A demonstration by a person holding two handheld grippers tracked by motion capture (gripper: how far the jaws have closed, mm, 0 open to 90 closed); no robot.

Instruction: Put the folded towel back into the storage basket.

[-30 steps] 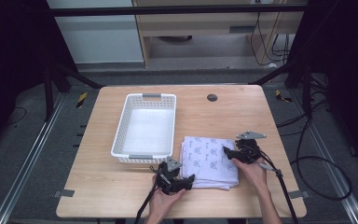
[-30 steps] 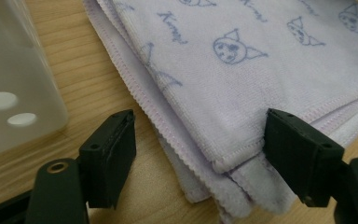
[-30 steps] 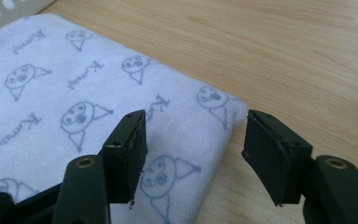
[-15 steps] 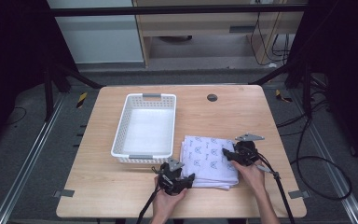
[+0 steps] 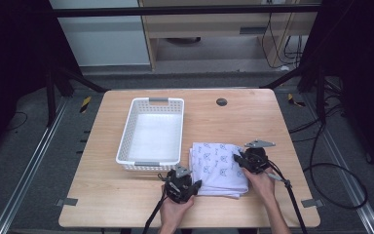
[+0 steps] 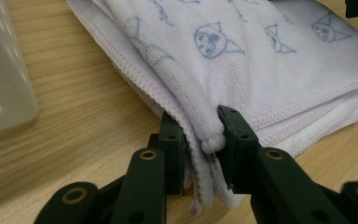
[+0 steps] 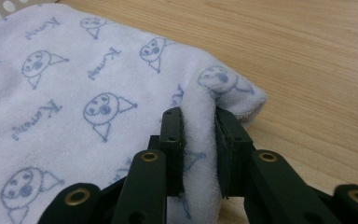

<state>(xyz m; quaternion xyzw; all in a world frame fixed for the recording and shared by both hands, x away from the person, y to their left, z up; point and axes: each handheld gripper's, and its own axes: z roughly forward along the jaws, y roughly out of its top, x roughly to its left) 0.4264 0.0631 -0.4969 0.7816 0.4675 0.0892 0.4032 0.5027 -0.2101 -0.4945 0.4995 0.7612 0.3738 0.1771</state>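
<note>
Light wood forms the table top (image 5: 102, 195), which I view from above; it stands on grey floor with metal rails at either side, a cabinet behind, and black cables (image 5: 321, 161) trailing at the right. A small dark round fitting (image 5: 221, 102) sits in the table near its far edge.

Compared with the frame one second ago, I see the left gripper (image 5: 185, 181) slightly closer to the towel's near left corner; the right gripper (image 5: 241, 160) and the towel keep their positions.

Count: one white perforated basket (image 5: 152, 132), one folded white towel (image 5: 216, 161) printed with blue cartoon faces, two grippers. The towel lies flat on the table just right of the basket.

In the left gripper view, the jaws stand narrow, clamping the stacked hemmed edges of the towel (image 6: 261, 60). In the right gripper view, the jaws stand narrow, pinching a raised fold of the towel (image 7: 74, 93) near its corner.
</note>
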